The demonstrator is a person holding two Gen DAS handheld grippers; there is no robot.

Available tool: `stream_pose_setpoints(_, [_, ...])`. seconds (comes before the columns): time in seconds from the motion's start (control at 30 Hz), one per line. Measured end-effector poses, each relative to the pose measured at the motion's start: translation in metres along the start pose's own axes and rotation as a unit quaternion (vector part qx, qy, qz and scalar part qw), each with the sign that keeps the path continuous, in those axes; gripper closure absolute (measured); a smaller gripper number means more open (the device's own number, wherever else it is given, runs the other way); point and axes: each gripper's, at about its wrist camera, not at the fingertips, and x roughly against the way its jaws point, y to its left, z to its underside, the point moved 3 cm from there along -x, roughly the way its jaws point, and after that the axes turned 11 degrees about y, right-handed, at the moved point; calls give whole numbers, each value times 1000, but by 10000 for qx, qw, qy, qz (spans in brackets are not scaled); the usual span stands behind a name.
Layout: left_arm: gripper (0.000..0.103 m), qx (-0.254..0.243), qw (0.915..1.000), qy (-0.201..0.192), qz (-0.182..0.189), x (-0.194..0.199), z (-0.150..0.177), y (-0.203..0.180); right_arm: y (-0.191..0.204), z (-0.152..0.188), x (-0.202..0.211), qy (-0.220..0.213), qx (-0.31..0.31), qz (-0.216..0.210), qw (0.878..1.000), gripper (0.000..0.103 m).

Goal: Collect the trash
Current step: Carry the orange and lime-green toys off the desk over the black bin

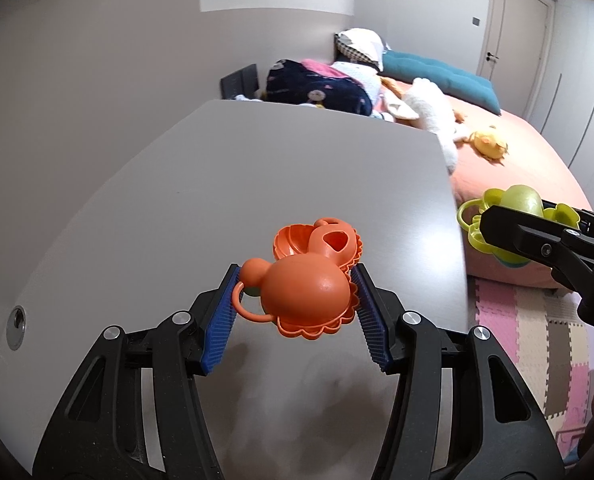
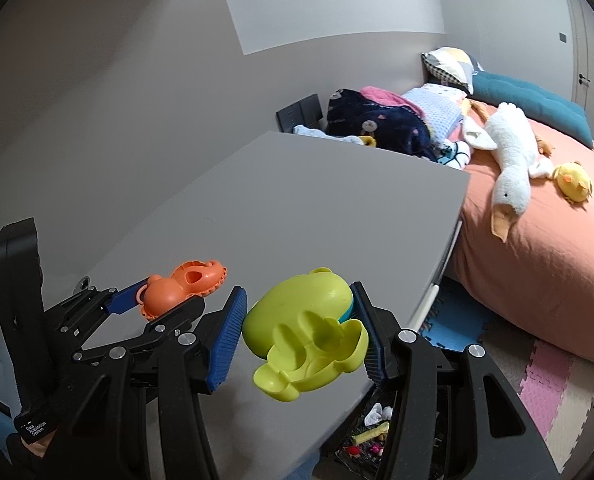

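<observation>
An orange toy (image 1: 309, 292) sits clamped between the blue pads of the left gripper (image 1: 295, 300), and a yellow-green toy (image 2: 305, 328) is pinched the same way in the right gripper (image 2: 299, 328), both carried clear above the grey table (image 1: 257, 168), I'd guess towards a bin. Past the jaws lies a bed (image 2: 537, 248) with a stuffed goose (image 2: 509, 152), and a foam mat (image 1: 537, 328) below.

Bedroom, grey table beside a bed.
Grey table (image 1: 297, 168) against pale grey walls (image 1: 97, 60); metal grommet (image 1: 17, 326) near its left edge. Bed in salmon sheet (image 2: 537, 248) to the right, teal cushion (image 2: 537, 104) at the far side. Foam puzzle mat (image 1: 537, 340), pink and cream, on the floor. Pale door (image 1: 513, 28) far right.
</observation>
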Motion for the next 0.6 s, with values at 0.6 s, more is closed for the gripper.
stream_pose_setpoints(0.6, [49,-475,9984,-17,316,3,11,-72,-57,46,45,-185,-427,275,9985,49])
